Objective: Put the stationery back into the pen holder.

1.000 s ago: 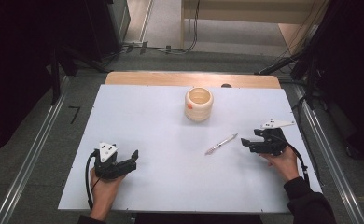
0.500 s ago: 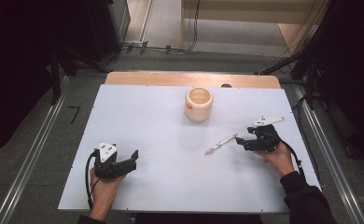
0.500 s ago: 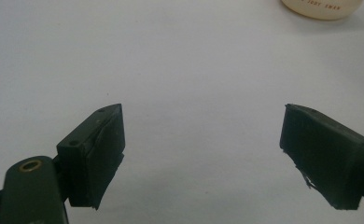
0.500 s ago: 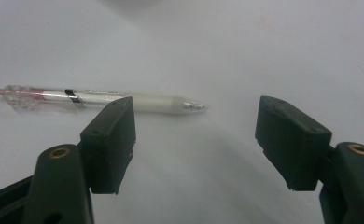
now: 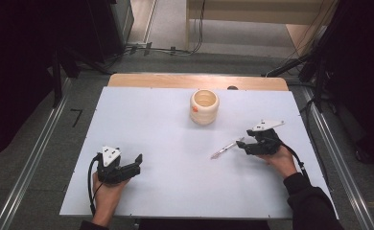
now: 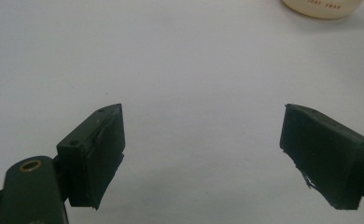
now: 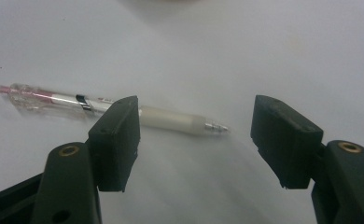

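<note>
Standing apart and just been closing, the fingers [image 7: 119, 140] of the right gripper [image 7: 196, 142] hover over the pen [image 7: 101, 106], whose tip lies between them untouched on the white desk [image 5: 166, 124]. The left gripper [image 6: 203, 158] rests wide open on bare desk near the front edge. Farther back stands a cream cup [image 5: 204, 106]; grey floor, metal rails [image 5: 29, 158] and cables surround the desk.

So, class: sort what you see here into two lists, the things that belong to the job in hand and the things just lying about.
In the job:
- pen, lying flat on the table
- right tongs, open at the pen's tip, jaws just closing

Lying about:
- cream cup, upright, apart from the pen
- left tongs, open, nothing between them
</note>
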The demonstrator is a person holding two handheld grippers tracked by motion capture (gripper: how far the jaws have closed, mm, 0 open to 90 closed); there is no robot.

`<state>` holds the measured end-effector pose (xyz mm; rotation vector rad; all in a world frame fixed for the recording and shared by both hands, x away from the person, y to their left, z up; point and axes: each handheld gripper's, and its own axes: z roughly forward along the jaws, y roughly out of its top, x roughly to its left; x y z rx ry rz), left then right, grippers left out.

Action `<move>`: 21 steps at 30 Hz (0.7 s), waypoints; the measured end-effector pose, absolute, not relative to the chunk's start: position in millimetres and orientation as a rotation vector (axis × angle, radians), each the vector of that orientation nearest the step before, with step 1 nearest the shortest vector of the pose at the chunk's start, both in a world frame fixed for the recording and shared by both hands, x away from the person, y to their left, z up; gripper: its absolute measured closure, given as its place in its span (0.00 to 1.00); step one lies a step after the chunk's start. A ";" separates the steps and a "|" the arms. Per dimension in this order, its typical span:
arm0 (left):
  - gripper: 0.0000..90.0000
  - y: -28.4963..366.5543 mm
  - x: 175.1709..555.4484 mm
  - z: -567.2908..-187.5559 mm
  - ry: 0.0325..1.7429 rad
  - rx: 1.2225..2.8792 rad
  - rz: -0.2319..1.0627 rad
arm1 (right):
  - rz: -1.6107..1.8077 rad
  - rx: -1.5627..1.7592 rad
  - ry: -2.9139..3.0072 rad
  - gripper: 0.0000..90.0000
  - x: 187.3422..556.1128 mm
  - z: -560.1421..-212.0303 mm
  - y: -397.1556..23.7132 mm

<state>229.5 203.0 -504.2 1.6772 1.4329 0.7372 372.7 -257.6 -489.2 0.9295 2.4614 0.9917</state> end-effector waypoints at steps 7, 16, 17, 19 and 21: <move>0.17 203.9 228.8 -504.1 1.434 1.675 0.737 | 1.003 0.881 2.493 0.37 378.1 -490.1 -248.3; 0.17 203.3 229.8 -504.4 1.431 1.680 0.733 | 1.022 0.848 2.514 0.39 383.1 -496.7 -247.2; 0.17 203.2 229.8 -504.5 1.431 1.679 0.733 | 1.022 0.847 2.517 0.39 383.9 -497.4 -247.2; 0.17 203.2 229.8 -504.5 1.431 1.679 0.733 | 1.001 0.841 2.531 0.39 385.6 -498.0 -245.8; 0.17 203.6 229.7 -504.3 1.432 1.678 0.734 | 0.998 0.827 2.536 0.39 387.1 -497.4 -243.2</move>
